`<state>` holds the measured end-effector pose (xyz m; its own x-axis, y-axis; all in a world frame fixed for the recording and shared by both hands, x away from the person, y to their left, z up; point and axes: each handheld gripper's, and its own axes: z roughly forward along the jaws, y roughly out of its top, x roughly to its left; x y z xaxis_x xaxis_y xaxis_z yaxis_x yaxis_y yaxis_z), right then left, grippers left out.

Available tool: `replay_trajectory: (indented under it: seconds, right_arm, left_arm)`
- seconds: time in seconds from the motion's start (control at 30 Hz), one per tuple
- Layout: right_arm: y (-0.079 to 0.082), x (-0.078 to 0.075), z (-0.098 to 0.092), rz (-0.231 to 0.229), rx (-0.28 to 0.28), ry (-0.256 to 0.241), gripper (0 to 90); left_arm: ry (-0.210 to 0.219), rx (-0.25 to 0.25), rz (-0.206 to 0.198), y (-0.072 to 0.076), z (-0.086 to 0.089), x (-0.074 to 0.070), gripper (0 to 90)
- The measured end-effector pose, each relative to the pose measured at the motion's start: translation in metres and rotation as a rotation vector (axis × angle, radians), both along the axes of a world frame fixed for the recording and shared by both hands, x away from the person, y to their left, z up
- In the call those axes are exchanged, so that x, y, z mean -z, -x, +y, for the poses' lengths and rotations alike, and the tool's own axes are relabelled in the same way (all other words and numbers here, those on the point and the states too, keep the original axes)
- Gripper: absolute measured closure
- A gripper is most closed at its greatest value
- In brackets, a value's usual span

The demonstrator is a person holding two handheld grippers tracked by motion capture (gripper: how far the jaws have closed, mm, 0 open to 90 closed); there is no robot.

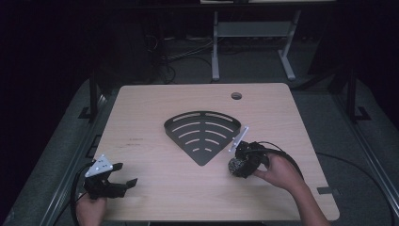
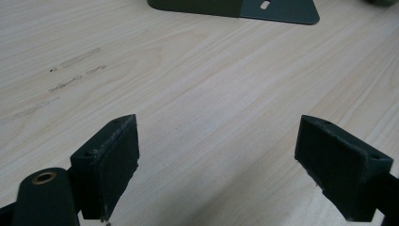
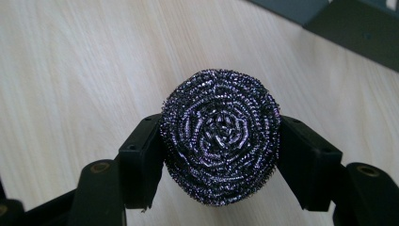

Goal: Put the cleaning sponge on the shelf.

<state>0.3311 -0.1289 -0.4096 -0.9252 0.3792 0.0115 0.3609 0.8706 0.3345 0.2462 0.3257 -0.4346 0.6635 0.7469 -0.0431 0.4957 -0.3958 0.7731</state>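
Note:
A round steel wool scrubber [image 3: 220, 136] sits squeezed between the two black jaws of my right gripper [image 3: 220, 150], just above the wooden table. In the high view the right gripper [image 1: 237, 165] holds the scrubber [image 1: 234, 165] just right of the tip of a dark fan-shaped slotted rack [image 1: 202, 134] that lies flat at the table's middle. My left gripper [image 1: 129, 183] rests near the front left corner, its jaws wide apart over bare wood [image 2: 216, 141] with nothing between them. The rack's edge [image 2: 235, 8] shows far ahead of it.
The light wood table [image 1: 155, 188] has a round cable hole [image 1: 236, 96] at the back right. Faint marks [image 2: 70, 70] streak the wood left of the rack. A white desk frame [image 1: 254, 42] stands on the floor behind the table.

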Motion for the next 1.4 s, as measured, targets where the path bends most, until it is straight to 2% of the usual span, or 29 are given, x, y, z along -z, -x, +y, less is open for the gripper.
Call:
replay_trajectory:
  seconds: [0.6,0.87,0.97,1.3,1.4]
  right_arm:
    - [-0.019,-0.030,0.049,-0.012,-0.107,0.019,35.5]
    - [-0.029,-0.035,0.063,-0.006,-0.128,0.021,35.5]
    - [-0.035,-0.037,0.066,0.001,-0.131,0.004,35.5]
    - [-0.055,-0.037,0.085,0.005,-0.151,0.027,35.5]
    - [-0.060,-0.035,0.090,0.006,-0.152,0.019,35.4]
  left_arm:
    - [0.002,0.002,0.002,-0.001,0.000,0.000,13.7]
    - [0.005,0.002,0.002,-0.001,0.000,0.000,13.7]
    - [0.004,0.001,0.003,-0.001,0.000,0.000,13.7]
    - [0.005,0.003,0.004,-0.002,0.001,0.000,13.7]
    - [0.004,0.005,0.005,-0.002,0.001,0.000,13.7]
